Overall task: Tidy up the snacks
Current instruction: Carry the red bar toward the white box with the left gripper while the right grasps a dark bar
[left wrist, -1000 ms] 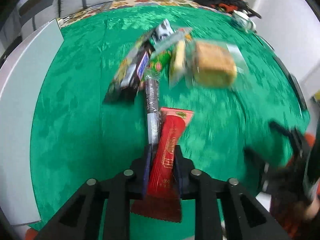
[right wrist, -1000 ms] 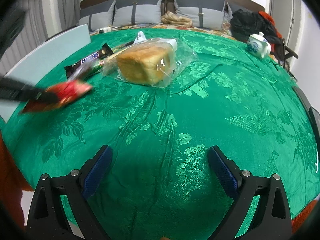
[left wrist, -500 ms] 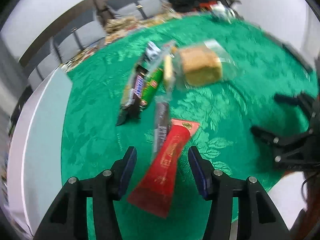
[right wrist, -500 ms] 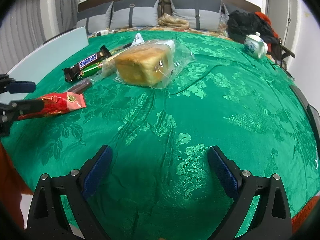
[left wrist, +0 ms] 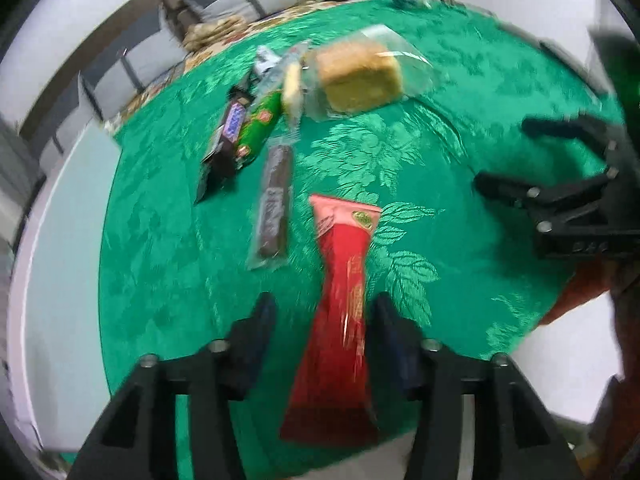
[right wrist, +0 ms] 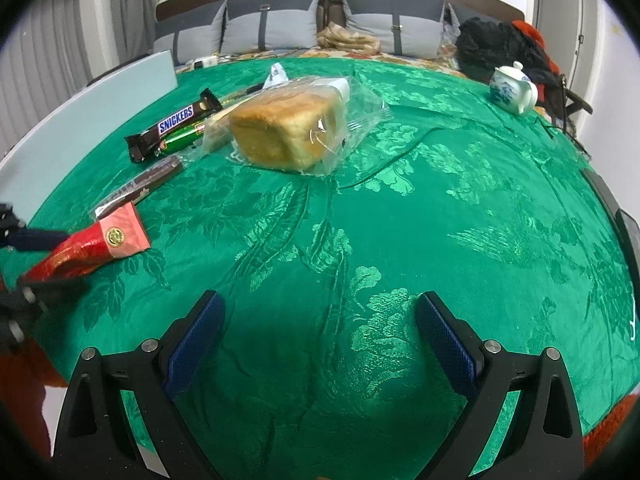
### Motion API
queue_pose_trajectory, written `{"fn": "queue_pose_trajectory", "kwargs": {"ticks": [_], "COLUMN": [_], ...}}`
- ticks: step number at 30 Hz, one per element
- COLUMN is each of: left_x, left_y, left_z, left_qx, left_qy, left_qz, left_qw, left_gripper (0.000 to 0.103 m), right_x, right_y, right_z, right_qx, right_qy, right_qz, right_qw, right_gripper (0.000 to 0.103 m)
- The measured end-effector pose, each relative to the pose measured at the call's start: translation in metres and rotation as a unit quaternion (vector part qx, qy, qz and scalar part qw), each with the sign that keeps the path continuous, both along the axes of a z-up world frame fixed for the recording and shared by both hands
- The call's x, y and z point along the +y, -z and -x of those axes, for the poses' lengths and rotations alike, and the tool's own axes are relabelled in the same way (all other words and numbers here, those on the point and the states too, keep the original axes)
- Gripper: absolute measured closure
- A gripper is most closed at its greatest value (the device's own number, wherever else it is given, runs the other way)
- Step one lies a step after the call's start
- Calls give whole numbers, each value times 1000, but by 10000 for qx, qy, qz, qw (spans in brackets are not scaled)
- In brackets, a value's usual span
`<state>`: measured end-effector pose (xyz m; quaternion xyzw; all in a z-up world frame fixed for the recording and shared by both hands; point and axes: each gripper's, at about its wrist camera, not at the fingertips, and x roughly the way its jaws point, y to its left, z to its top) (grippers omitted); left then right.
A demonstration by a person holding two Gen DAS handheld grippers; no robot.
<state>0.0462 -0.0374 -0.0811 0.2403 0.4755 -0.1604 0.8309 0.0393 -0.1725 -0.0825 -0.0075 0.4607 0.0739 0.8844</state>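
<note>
Left claw [left wrist: 322, 320] had released the red snack packet [left wrist: 340, 320], which lay between its wide-spread fingers. Right claw [right wrist: 320, 336] stayed open, empty. Placement judged done.

Two low wrist views, shared green tablecloth [right wrist: 400, 208].

Right gripper [right wrist: 320, 336] jaws wide apart above green cloth [right wrist: 440, 220], holding nothing. Bagged bread [right wrist: 288, 132] mid-table; Snickers [right wrist: 174, 124] and green bar [right wrist: 182, 138] beside it. Red packet [right wrist: 92, 244] at left edge. Teapot [right wrist: 514, 90] far right.
</note>
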Motion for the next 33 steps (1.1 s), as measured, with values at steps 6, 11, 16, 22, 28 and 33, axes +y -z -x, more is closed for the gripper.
{"fn": "queue_pose_trajectory", "kwargs": {"ticks": [6, 11, 16, 22, 28, 33], "left_x": [8, 56, 106, 156, 206, 253], "left_y": [-3, -34, -70, -96, -118, -137], "left_z": [-14, 1, 2, 5, 22, 30], "left_qx": [101, 8, -389, -804, -1081, -1197], "left_qy": [-485, -1120, -1651, -2198, -2545, -2815], "left_qz": [696, 1707, 2248, 2471, 2768, 3130], "left_qw": [9963, 9789, 9595, 9403, 9203, 8992], "left_gripper": [91, 92, 92, 92, 92, 92], "right_x": [-16, -36, 23, 126, 154, 127], "right_y": [-5, -15, -26, -20, -9, -20], "right_z": [2, -9, -47, -109, -123, -107], "right_qx": [220, 982, 1645, 2175, 2333, 2431], "right_qy": [28, 538, 54, 3, 252, 344], "right_qz": [-384, -1571, -2472, -1780, -931, -1448], "right_qw": [9990, 9812, 9549, 9597, 9676, 9585], "right_gripper": [6, 6, 7, 12, 78, 85]}}
